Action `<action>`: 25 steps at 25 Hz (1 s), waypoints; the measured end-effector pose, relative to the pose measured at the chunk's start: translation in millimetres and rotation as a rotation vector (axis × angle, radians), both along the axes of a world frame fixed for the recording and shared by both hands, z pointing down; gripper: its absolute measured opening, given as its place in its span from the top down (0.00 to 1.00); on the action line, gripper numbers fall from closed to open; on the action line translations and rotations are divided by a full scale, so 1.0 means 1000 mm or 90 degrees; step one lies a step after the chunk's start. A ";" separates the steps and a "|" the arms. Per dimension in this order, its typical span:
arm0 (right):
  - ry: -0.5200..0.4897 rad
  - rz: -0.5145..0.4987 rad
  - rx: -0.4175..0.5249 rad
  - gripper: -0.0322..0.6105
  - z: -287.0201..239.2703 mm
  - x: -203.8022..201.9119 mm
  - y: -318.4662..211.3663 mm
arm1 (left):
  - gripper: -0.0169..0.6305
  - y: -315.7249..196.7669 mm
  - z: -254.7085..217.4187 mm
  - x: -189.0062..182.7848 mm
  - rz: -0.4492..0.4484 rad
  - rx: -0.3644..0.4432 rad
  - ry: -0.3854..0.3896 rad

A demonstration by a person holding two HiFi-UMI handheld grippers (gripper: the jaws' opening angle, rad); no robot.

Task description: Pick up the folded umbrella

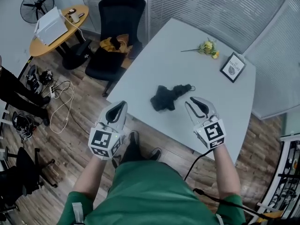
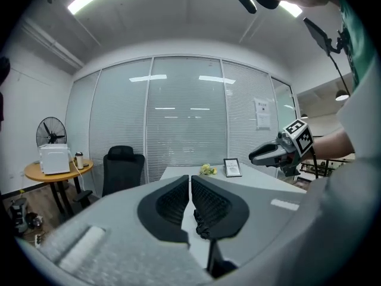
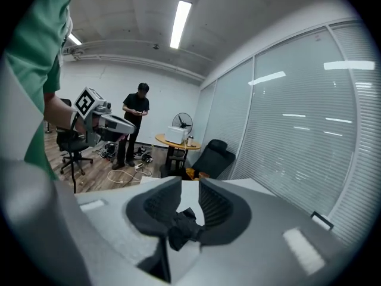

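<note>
We held both grippers near the front edge of the table point(image 1: 187, 74). The folded umbrella point(image 1: 166, 97) lay on the tabletop between them, nearer the right gripper point(image 1: 193, 100) and touching neither. From the head view it read only as a dark crumpled bundle. We could not tell which end was the handle, and a thin loop at its far end was hard to make out.

The left gripper point(image 1: 122, 104) hung just off the table's edge with its jaws pressed together, only a thin slit between them in its own view. There the jaws hid nearly all of the umbrella point(image 2: 199, 225), leaving a lumpy black bit below one jaw.

The right gripper's jaws stood partly spread with nothing pinched. In its own view the umbrella point(image 3: 181, 225) showed low in the gap, beyond the pads, the rest covered by the gripper's body.

Farther back lay flowers point(image 1: 207, 47) and a picture frame point(image 1: 233, 67), its print too small to read.
</note>
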State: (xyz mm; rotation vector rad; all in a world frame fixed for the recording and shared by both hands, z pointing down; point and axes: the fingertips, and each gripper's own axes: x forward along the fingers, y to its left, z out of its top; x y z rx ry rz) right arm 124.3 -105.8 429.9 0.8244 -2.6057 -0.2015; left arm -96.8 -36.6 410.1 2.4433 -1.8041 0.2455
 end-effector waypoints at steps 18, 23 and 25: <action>0.387 -0.130 -0.034 0.73 0.119 -0.060 -0.062 | 0.83 -0.095 0.030 -0.075 0.100 -0.037 0.049; 0.471 -0.160 -0.064 0.73 0.155 -0.071 -0.080 | 0.83 -0.119 0.044 -0.103 0.111 -0.057 0.063; 0.499 -0.172 -0.069 0.73 0.168 -0.072 -0.085 | 0.83 -0.124 0.052 -0.111 0.112 -0.069 0.069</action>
